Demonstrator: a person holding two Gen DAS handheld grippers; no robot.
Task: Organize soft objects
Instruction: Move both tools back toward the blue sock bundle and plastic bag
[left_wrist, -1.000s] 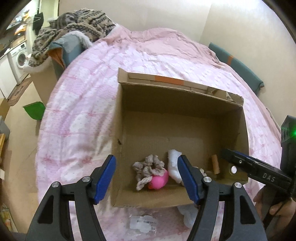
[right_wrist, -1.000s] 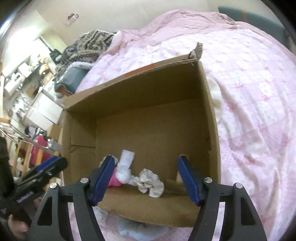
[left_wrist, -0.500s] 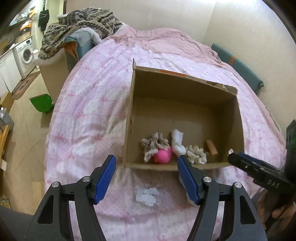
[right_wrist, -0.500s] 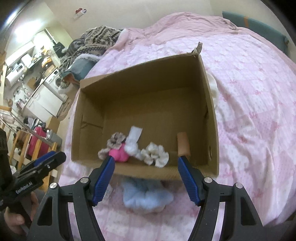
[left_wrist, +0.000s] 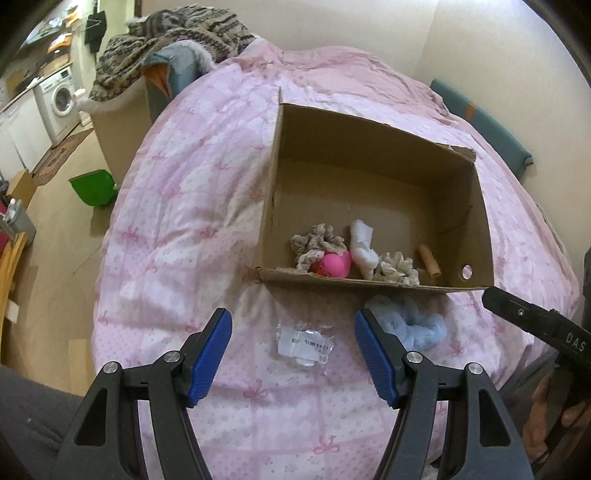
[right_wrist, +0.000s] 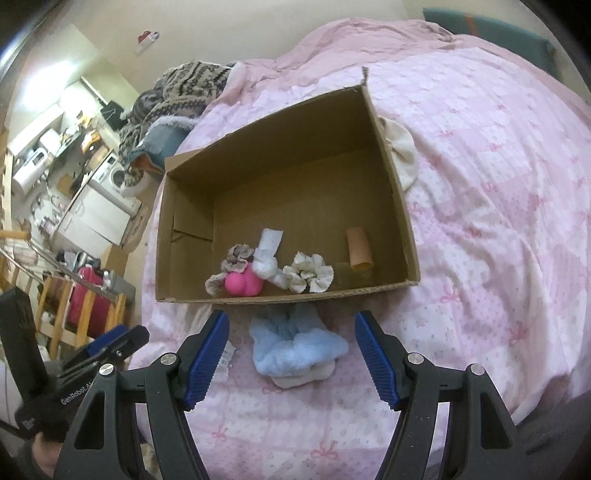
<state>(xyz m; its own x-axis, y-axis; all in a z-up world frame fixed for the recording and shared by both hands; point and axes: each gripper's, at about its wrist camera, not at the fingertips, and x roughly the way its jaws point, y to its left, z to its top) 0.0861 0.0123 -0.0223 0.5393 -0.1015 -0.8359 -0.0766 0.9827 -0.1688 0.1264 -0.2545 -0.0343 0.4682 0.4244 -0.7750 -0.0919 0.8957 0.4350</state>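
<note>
Left wrist view first: we see our left gripper with its jaws spread wide and nothing between them, hanging over the pink bedspread just short of the cardboard box. Below the gap between the jaws lies a small clear plastic packet with a printed label, flat on the bed. To its right, a fluffy light blue soft item sits on the bedspread right against the near wall of the box, outside it. Inside the box, gathered along the near wall, we count a beige lace scrunchie, a pink ball touching it, a white rolled cloth beside the ball, a cream scrunchie next to that, and a tan cylinder a little apart toward the right wall. Our right gripper shows at the right edge as a dark bar. From the right wrist view, our right gripper also has its jaws wide apart and holds nothing; the light blue soft item lies between and just beyond the blue pads, not touched by them. The same things sit in the box: the pink ball, the white rolled cloth, the cream scrunchie and the tan cylinder. A cream cloth rests on the bed against the outside of the box's right wall. Our left gripper appears at the lower left, and we cannot tell its jaws from here.
</note>
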